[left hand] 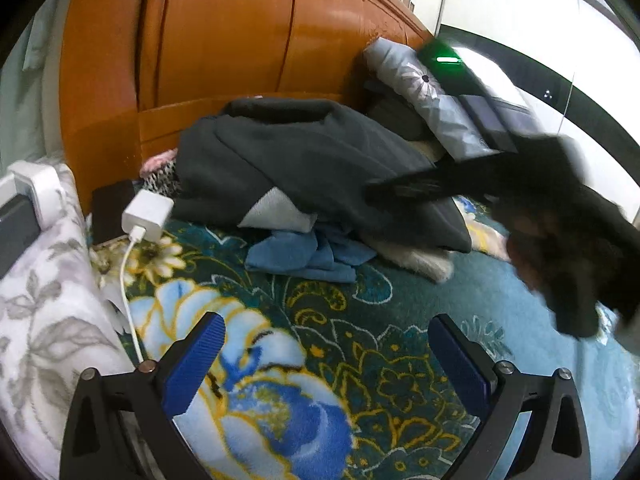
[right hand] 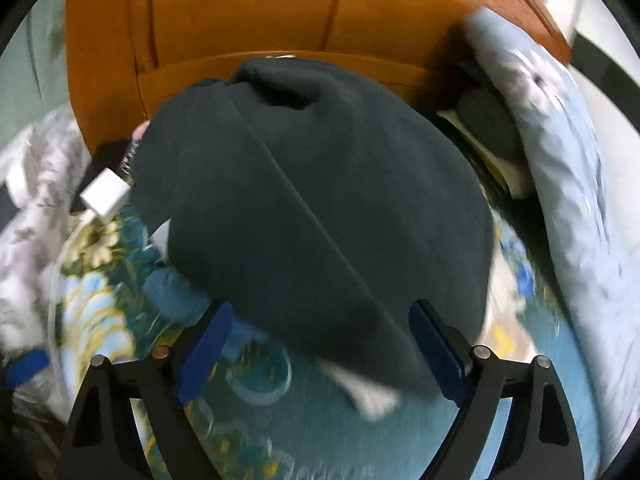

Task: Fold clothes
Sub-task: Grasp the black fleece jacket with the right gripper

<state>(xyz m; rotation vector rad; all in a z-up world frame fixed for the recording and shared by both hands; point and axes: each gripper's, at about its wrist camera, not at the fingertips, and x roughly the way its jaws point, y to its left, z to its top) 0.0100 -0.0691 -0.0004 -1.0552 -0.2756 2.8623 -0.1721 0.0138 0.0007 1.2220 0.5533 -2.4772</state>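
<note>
Headboard [left hand: 224, 36]: glossy varnished wood. Dark garment [left hand: 304, 152]: matt, soft fleecy cloth. Blanket [left hand: 320, 340]: plush, fuzzy, floral print. Charger [left hand: 147, 216]: smooth white plastic. Gripper pads [left hand: 192, 364]: ribbed blue, w/ matt black frame.

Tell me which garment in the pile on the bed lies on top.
The dark grey garment lies on top, draped over the blue garment and the white fluffy one, which only peek out beneath its near edge.

Dark grey garment [left hand: 304, 168] heaped on floral blanket [left hand: 360, 320], beyond spread blue fingers [left hand: 196, 360].
</note>
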